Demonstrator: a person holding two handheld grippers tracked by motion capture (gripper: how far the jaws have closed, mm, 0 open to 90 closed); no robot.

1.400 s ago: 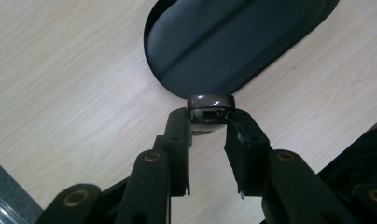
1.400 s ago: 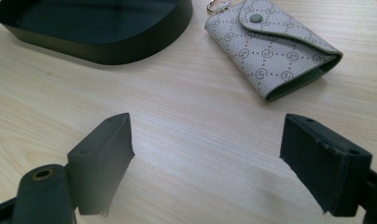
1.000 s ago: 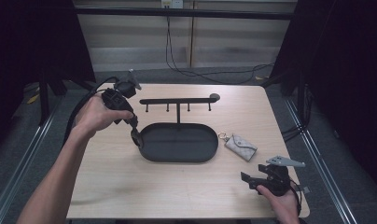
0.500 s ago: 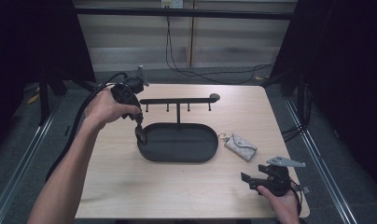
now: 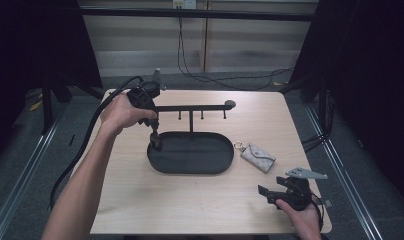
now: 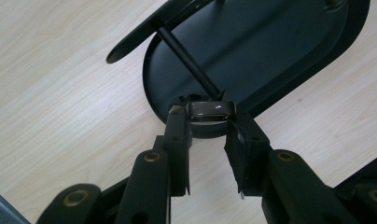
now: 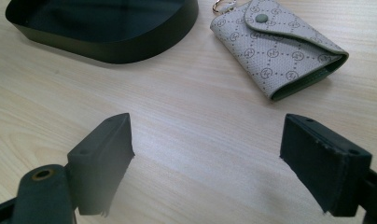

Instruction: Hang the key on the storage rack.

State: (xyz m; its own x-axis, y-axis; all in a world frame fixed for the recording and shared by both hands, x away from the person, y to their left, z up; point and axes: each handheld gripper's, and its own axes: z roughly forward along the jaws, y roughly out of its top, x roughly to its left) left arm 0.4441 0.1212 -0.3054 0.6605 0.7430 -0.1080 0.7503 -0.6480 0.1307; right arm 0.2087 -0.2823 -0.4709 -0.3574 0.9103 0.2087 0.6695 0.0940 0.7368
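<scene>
Now the left gripper (image 5: pixel 155 139) has come across from the table's left edge over the past second and hangs tip-down over the near-left end of the black oval tray (image 5: pixel 210 167), just under the left end of the hook rack (image 5: pixel 190 107) that rises from it. That shift matters: the thing it carries is now over the tray rather than over bare table (image 5: pixel 140 210), so I'd judge the carry is close to its end and a set-down or a hanging on the rack comes next.

In the left gripper view the jaws are drawn in around a small dark ring (image 6: pixel 210 109), one pad on each side of it, with the band's glossy face catching the light. It hangs just above the tray's rim; whether it touches the rim I can't tell, since the ring is dark against dark metal.

The right gripper (image 5: pixel 280 195) has kept to the near-right corner, jaws spread wide over bare wood and holding nothing. The patterned key pouch (image 7: pixel 275 51) lies just ahead of it, beside the tray's right end, untouched.
</scene>
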